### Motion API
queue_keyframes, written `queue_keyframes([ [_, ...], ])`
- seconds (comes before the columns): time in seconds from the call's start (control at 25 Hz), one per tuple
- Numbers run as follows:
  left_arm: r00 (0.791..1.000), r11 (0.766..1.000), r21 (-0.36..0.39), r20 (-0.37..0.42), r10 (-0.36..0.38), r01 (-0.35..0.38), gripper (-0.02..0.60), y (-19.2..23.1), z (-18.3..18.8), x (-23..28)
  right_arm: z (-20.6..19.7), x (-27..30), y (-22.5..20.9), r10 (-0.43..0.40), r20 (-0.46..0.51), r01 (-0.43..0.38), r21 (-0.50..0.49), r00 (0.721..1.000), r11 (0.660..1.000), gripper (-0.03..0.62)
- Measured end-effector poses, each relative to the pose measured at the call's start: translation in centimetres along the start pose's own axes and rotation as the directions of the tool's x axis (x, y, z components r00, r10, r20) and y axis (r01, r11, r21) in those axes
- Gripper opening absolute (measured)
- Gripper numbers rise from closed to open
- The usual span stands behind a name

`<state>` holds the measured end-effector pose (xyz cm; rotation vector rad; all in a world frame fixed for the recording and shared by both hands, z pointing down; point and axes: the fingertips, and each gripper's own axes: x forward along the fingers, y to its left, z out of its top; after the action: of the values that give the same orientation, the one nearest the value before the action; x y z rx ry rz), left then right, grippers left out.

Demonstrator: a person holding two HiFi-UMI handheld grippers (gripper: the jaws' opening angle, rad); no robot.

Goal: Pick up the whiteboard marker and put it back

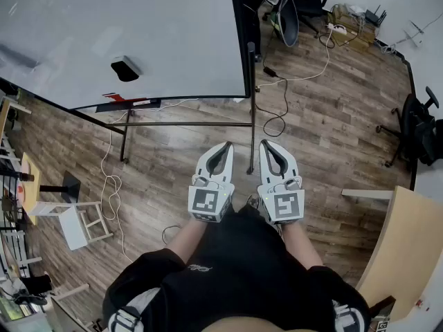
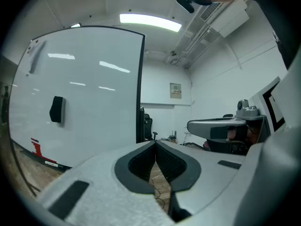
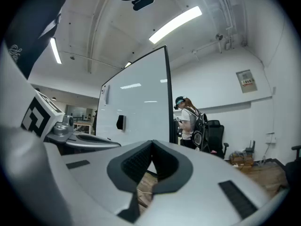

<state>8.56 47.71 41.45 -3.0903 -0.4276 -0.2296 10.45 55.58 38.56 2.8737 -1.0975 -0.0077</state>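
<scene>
The whiteboard [image 1: 138,33] stands on a black frame ahead of me, with a black eraser [image 1: 125,68] stuck to it. A red marker [image 1: 114,97] lies on the ledge [image 1: 149,104] along the board's lower edge; dark pens lie beside it. In the left gripper view the red marker [image 2: 37,146] shows low on the board, below the eraser [image 2: 56,109]. My left gripper [image 1: 228,145] and right gripper [image 1: 263,143] hang side by side over the wood floor, well short of the board. Both are shut and hold nothing.
Cables [image 1: 280,81] trail across the floor under the board frame. A white stool [image 1: 77,223] stands at the left and a wooden tabletop [image 1: 405,254] at the lower right. Office chairs [image 1: 422,126] sit at the right. A person with a backpack [image 3: 195,124] stands past the board's edge.
</scene>
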Motion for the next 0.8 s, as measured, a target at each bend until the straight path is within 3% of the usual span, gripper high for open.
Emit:
queue_keyframes([
  [0.24,0.997,0.997,-0.005,-0.002,0.074,-0.074,0.008,3.6,0.1,-2.6,0.4,2.7,2.9,0.055,-0.022,-0.054,0.036,0.998,0.998,0.003],
  [0.48,0.98,0.979,-0.045,0.004,0.198,-0.197,0.008,9.9,-0.3,-4.5,-0.1,7.1,8.0,0.185,-0.026,-0.184,0.045,0.982,0.982,0.003],
  [0.68,0.955,0.952,-0.076,-0.001,0.297,-0.296,0.008,15.4,-1.0,-6.3,-0.6,11.6,13.0,0.309,-0.047,-0.308,0.034,0.95,0.951,0.003],
  [0.8,0.923,0.918,-0.099,-0.008,0.385,-0.384,0.008,20.0,-1.6,-8.4,-0.5,15.1,16.9,0.386,-0.067,-0.386,0.01,0.92,0.922,0.003],
])
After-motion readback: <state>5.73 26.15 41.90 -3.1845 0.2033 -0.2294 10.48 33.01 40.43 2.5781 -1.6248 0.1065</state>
